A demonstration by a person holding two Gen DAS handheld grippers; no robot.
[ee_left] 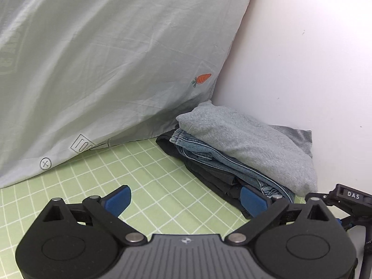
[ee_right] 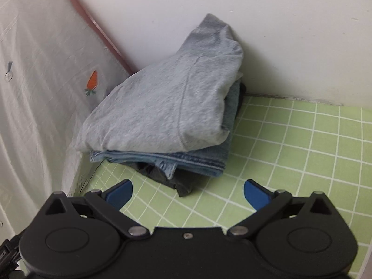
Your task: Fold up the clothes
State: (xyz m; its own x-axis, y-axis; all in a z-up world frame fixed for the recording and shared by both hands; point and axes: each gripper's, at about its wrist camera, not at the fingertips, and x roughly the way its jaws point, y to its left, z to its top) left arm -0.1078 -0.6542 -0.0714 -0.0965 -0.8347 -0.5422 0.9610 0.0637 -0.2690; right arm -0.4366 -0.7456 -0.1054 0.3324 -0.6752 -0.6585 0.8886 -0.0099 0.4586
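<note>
Right gripper (ee_right: pixel 188 191) — folded stack (ee_right: pixel 162 107) just ahead

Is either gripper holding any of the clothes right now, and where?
Nothing is held. The left gripper and right gripper are both open; the folded pile lies untouched.

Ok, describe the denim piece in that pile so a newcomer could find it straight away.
Find the corner where the white wall meets the carrot-print pillow, above the green checked sheet. A folded pile sits there. The blue jeans are its middle layer, under the grey sweatshirt and over a dark garment; only they show faded denim with stitched seams.
</note>
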